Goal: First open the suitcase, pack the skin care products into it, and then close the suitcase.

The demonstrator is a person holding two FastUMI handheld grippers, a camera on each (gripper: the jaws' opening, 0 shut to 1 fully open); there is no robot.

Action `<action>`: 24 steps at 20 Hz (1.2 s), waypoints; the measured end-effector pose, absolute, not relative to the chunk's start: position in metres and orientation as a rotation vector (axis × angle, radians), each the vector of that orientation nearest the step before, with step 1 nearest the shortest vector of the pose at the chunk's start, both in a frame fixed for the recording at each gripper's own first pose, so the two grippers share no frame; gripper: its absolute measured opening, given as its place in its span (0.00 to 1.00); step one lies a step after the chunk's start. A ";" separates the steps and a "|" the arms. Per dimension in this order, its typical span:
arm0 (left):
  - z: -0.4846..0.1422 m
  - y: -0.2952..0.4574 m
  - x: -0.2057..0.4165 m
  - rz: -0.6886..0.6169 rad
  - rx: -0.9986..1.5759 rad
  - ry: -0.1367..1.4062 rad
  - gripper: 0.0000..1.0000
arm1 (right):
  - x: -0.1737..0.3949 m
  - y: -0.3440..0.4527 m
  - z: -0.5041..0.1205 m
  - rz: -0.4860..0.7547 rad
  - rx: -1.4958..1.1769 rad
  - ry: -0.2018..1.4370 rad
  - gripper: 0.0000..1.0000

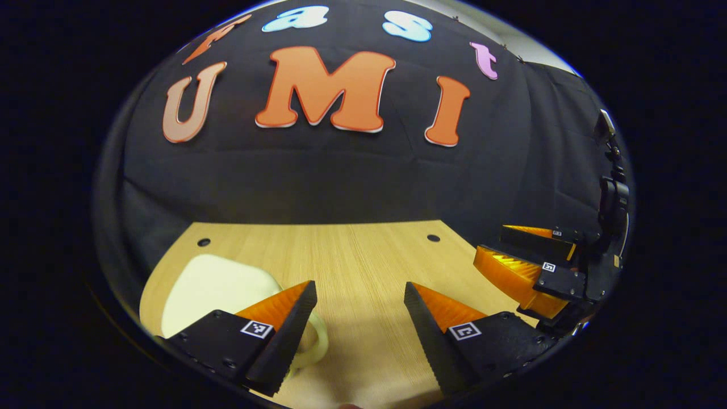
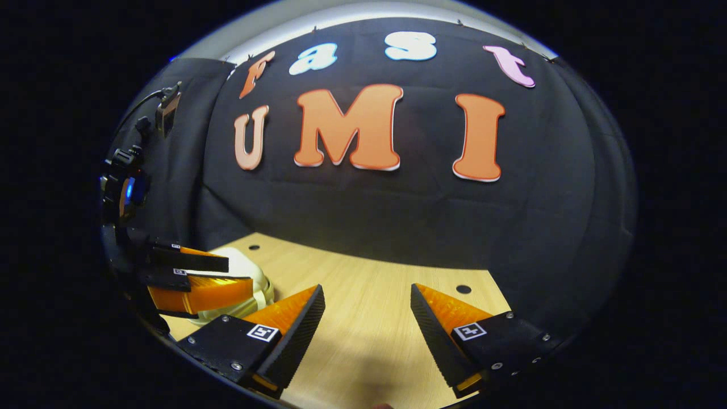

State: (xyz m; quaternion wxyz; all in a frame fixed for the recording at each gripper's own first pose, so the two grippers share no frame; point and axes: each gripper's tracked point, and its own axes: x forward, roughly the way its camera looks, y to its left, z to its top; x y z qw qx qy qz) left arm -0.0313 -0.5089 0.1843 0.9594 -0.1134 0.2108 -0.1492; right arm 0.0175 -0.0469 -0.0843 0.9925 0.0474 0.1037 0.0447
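A small cream suitcase (image 1: 221,289) lies closed on the wooden table (image 1: 352,255) at the lower left of the left gripper view, partly behind that gripper's left finger. My left gripper (image 1: 359,295) hovers open above the table, with nothing between its fingers. The right gripper (image 1: 525,261) appears at the right of this view, fingers apart. In the right gripper view, my right gripper (image 2: 367,298) is open over bare table. The suitcase (image 2: 247,272) lies at the left there, with the left gripper (image 2: 199,275) in front of it.
The black cloth wall rises just behind the table's far edge. Two small dark holes (image 1: 203,242) (image 1: 433,238) mark the tabletop near the back. A camera mount on a black stand (image 2: 122,190) is at the left of the right gripper view.
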 end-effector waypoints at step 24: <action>0.207 -0.398 -0.025 -0.075 -0.186 0.239 0.97 | 0.040 0.009 -0.046 0.107 0.062 0.123 0.95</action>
